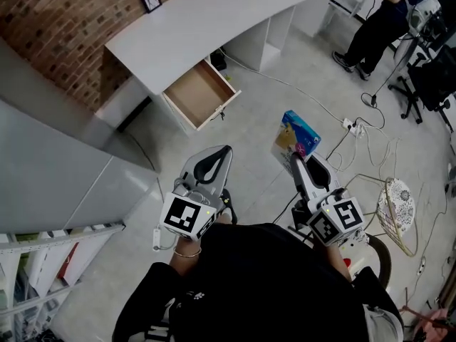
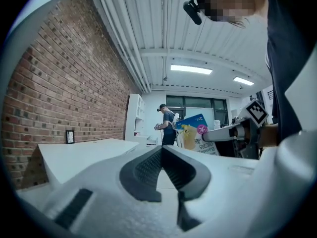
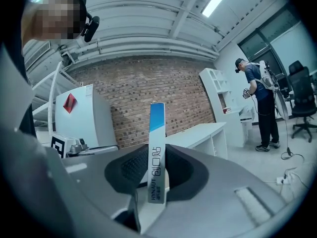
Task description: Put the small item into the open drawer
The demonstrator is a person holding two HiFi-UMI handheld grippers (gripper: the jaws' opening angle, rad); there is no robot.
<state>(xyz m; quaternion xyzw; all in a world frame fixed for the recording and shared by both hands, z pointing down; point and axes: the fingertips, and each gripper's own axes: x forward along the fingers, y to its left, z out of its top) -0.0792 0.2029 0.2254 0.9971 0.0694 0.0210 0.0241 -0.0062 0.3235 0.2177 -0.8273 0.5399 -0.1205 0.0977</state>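
- The flat blue box (image 3: 156, 157) stands upright and edge-on, clamped between the fingers (image 3: 130, 168) of the right gripper (image 1: 298, 164), above the floor (image 1: 285, 70).
- The open drawer (image 1: 199, 95) lies well apart at 10 o'clock from the box, under the white worktop (image 1: 206, 20).
- The left gripper (image 1: 218, 157), at 8 o'clock from the box, has its fingers together and holds nothing.

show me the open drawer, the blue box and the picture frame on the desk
open drawer (image 1: 201, 93), head view, bare wooden bottom
blue box (image 1: 299, 130), head view, printed face
picture frame (image 1: 150, 0), head view, its middle
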